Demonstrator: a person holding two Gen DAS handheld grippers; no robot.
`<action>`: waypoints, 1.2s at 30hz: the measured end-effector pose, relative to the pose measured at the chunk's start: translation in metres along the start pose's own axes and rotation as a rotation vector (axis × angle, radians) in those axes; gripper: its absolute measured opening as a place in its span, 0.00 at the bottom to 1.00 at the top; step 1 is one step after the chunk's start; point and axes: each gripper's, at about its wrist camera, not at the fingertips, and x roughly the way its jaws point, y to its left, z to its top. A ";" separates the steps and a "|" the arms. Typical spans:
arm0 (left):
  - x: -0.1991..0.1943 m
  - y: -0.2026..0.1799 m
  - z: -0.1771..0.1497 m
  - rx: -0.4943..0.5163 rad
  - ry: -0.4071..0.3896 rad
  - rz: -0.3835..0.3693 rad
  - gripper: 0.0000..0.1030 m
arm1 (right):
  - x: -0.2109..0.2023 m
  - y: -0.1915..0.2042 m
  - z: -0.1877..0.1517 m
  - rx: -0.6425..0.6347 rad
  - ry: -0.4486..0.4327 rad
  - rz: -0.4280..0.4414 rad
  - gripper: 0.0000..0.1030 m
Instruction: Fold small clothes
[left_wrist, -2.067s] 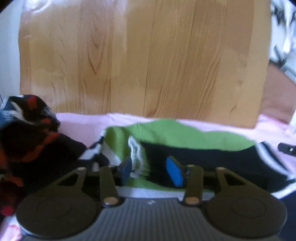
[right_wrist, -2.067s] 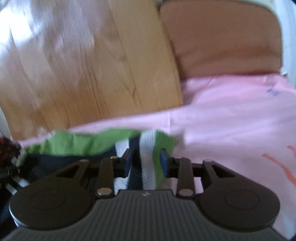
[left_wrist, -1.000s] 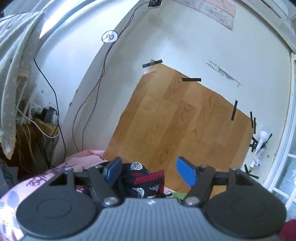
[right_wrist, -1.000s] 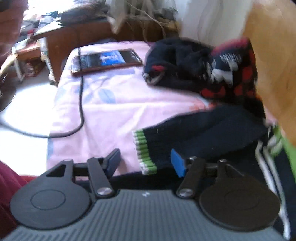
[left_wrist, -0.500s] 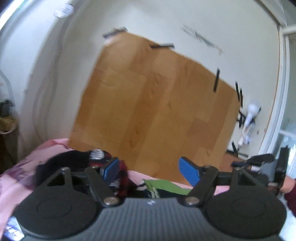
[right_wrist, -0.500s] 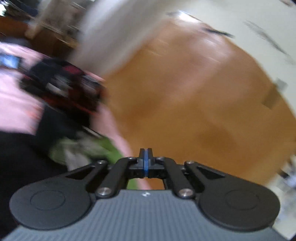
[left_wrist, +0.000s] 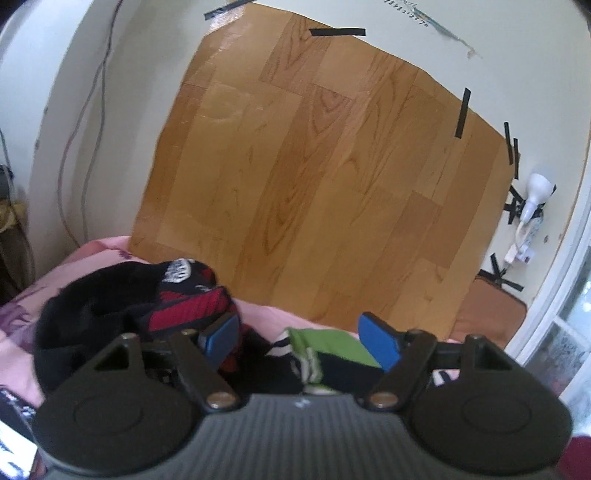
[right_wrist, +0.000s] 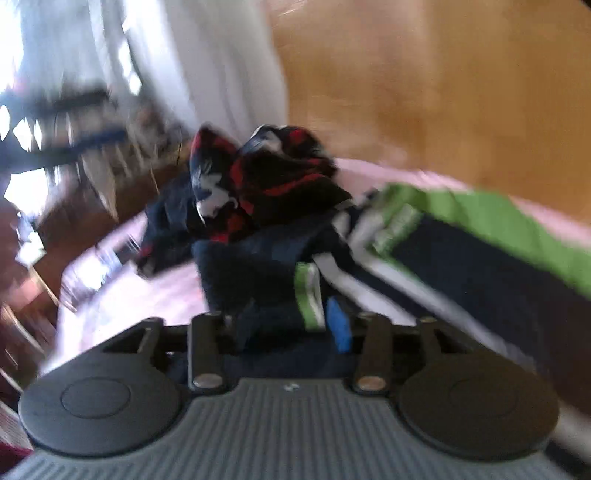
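Observation:
A green, navy and white striped garment (left_wrist: 325, 345) lies on the pink bed sheet (left_wrist: 99, 254). It also shows in the right wrist view (right_wrist: 480, 236). A crumpled black and red garment (left_wrist: 147, 295) lies left of it, also seen in the right wrist view (right_wrist: 266, 184). My left gripper (left_wrist: 299, 338) is open and empty, held above the clothes. My right gripper (right_wrist: 295, 325) has its jaws partly open around a navy cuff with a green and white edge (right_wrist: 308, 295). The view is blurred, so its grip is unclear.
A wood-pattern board (left_wrist: 314, 166) is taped to the wall behind the bed. A brown cushion (left_wrist: 487, 314) sits at the right. Cables (left_wrist: 85, 129) hang on the wall at left. A wooden table (right_wrist: 92, 221) stands beside the bed.
My left gripper has tilted down, bringing both garments into view. My right gripper was fully shut half a second ago; its jaws now stand apart around the navy cuff, and it has swung toward the clothes.

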 end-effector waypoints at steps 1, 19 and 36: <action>-0.004 0.003 0.000 0.001 0.000 0.008 0.73 | 0.015 0.004 0.006 -0.063 0.004 -0.001 0.75; 0.065 -0.010 0.010 0.004 0.054 -0.100 0.76 | -0.134 -0.008 0.040 -0.846 -0.250 -0.686 0.19; 0.300 -0.050 -0.060 0.175 0.472 0.027 0.33 | -0.123 -0.164 -0.041 -0.159 -0.086 -0.678 0.72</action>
